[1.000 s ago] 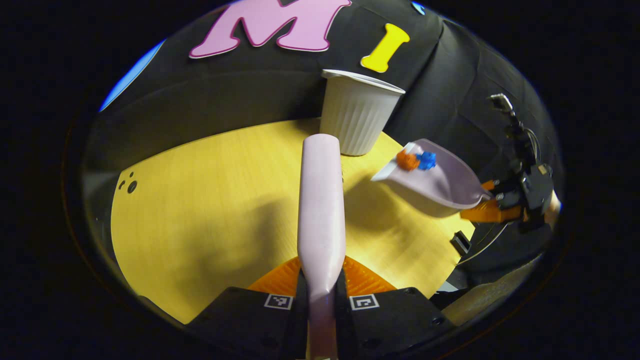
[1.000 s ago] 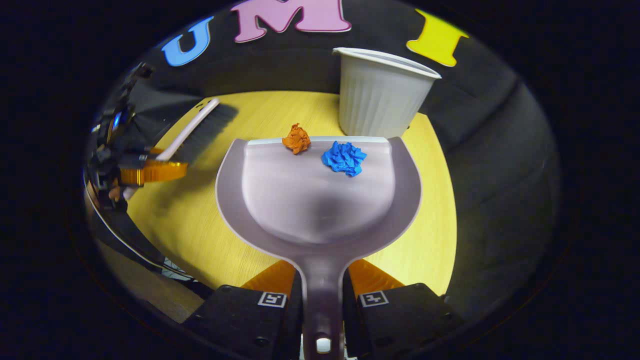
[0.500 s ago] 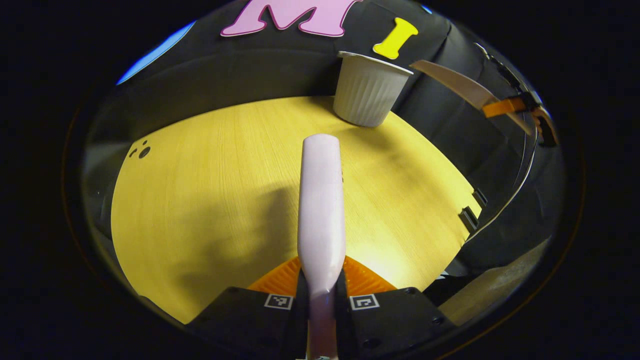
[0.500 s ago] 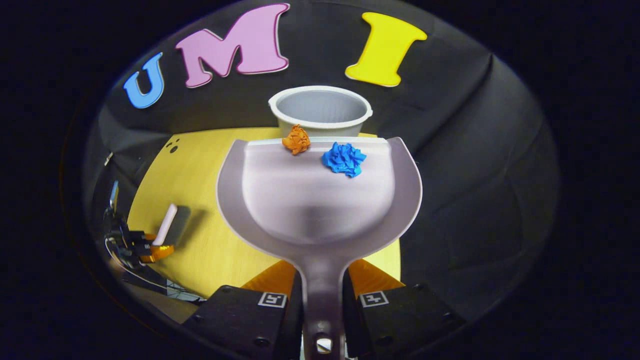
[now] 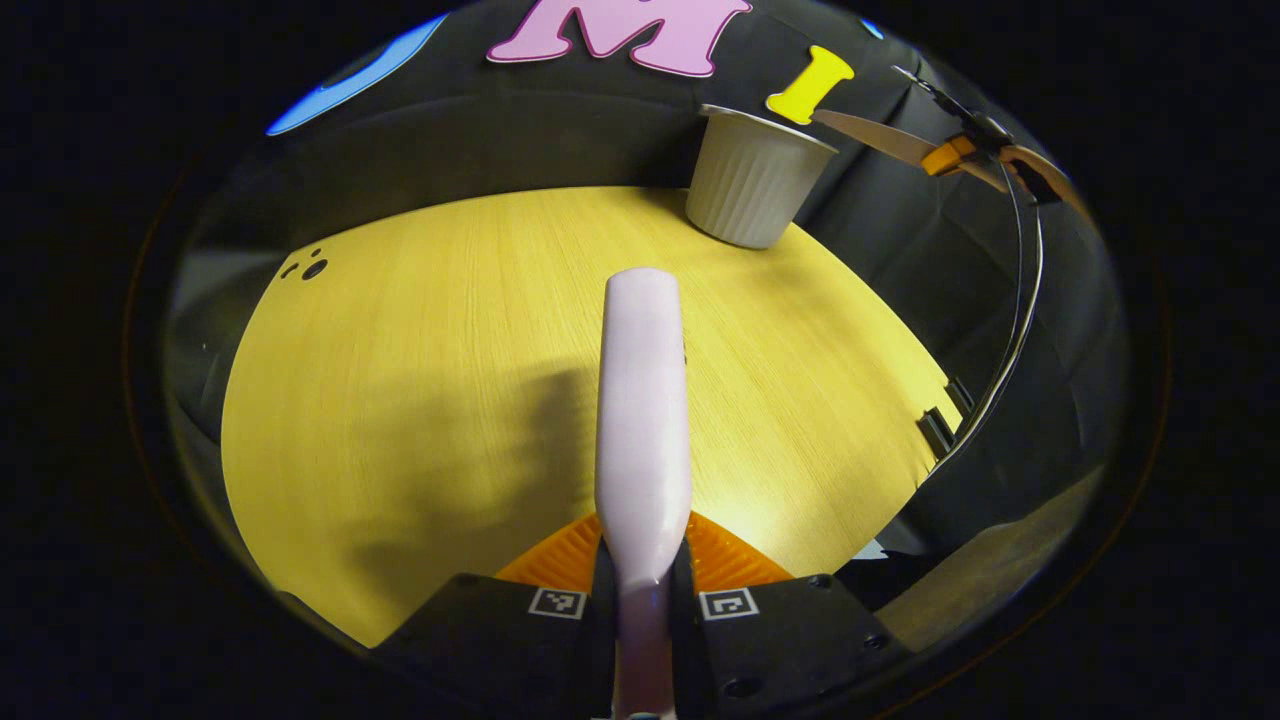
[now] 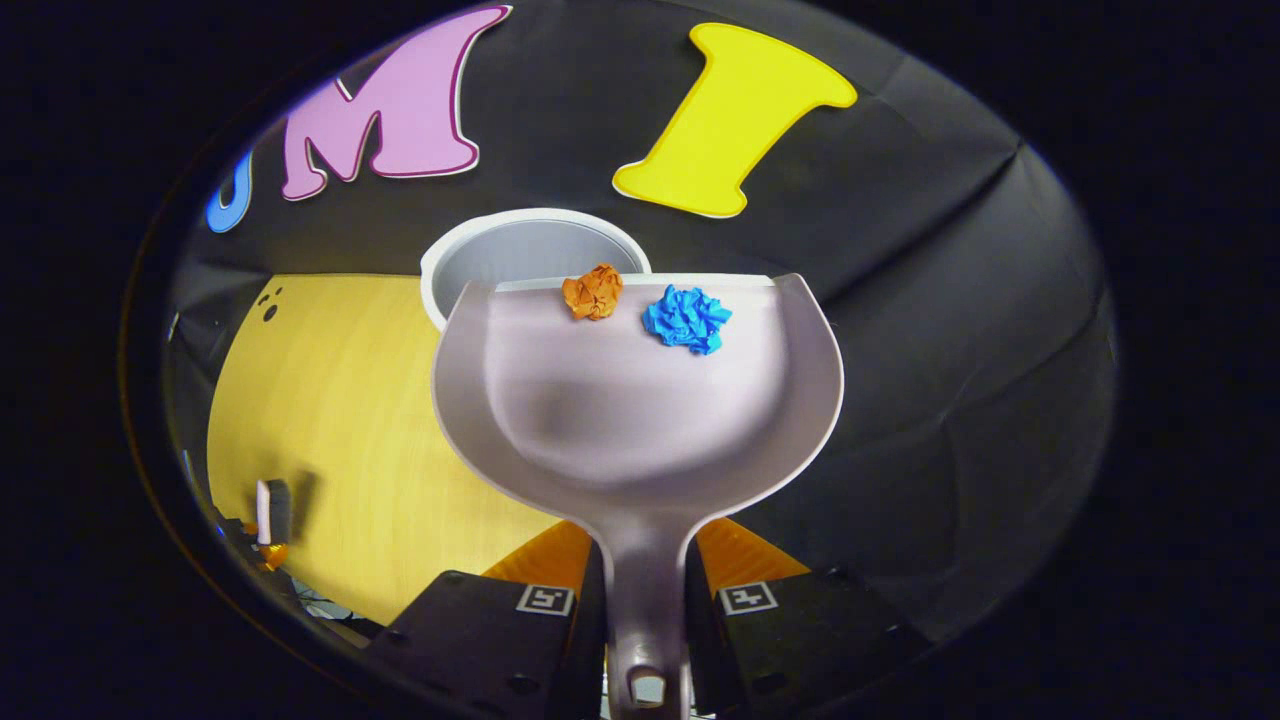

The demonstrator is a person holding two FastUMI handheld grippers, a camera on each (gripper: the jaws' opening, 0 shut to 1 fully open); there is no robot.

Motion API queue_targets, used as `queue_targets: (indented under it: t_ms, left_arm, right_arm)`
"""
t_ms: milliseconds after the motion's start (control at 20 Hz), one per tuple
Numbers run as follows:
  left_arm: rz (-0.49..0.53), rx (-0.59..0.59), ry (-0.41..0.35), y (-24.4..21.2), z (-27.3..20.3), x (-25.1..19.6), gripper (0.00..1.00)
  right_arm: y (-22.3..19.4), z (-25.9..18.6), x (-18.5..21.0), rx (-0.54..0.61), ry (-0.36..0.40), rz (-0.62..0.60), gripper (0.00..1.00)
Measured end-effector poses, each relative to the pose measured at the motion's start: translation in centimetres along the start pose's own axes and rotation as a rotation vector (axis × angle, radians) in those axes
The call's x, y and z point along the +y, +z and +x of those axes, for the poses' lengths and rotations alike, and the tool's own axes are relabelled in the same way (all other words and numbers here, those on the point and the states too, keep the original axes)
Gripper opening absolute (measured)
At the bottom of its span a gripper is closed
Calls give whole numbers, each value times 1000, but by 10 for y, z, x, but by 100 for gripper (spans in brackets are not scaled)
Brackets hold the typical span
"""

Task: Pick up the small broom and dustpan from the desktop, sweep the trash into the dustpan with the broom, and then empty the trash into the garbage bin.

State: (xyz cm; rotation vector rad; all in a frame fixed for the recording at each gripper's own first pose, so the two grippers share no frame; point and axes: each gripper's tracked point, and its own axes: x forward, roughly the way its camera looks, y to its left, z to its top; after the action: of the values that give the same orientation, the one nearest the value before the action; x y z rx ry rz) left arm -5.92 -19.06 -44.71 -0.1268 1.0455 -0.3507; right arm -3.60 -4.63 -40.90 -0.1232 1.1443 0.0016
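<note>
My right gripper (image 6: 643,560) is shut on the handle of the pale lilac dustpan (image 6: 640,400), held in the air above the white ribbed garbage bin (image 6: 520,250). An orange paper ball (image 6: 592,292) and a blue paper ball (image 6: 687,319) lie near the pan's front lip, which overlaps the bin's open mouth. My left gripper (image 5: 643,560) is shut on the pale broom handle (image 5: 643,400), low over the yellow desktop (image 5: 420,350). In the left gripper view the bin (image 5: 755,178) stands at the far edge, with the dustpan (image 5: 880,135) and right gripper (image 5: 960,152) above it.
Black cloth walls surround the round yellow table (image 6: 320,400). A cable (image 5: 1015,300) hangs down from the right gripper past the table's right edge. Small dark holes (image 5: 308,268) mark the table's far left. The broom and left gripper (image 6: 268,520) show small at lower left.
The right gripper has lifted the dustpan higher and carried it forward over the bin's mouth. The left gripper with the broom has drawn back from the bin.
</note>
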Motion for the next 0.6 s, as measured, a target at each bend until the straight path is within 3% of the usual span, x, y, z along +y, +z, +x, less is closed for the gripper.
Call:
queue_targets:
  t_ms: [200, 250, 350, 400, 600]
  left_arm:
    - [-59, 2, 9, -17, -6, 6, 27]
    - [-70, 4, 15, -22, -8, 7, 27]
    - [-94, 7, 22, -30, -10, 11, 27]
    - [-106, 8, 25, -34, -12, 13, 27]
    - [-132, 0, 51, -40, -16, 22, 27]
  right_arm:
    - [4, -19, -3, 39, -78, -124, 38]
    - [5, -27, -4, 54, -95, -158, 33]
    - [14, -30, -18, 103, -133, -245, 43]
    - [19, -35, -22, 120, -154, -286, 38]
    - [20, -46, -20, 169, -153, -350, 38]
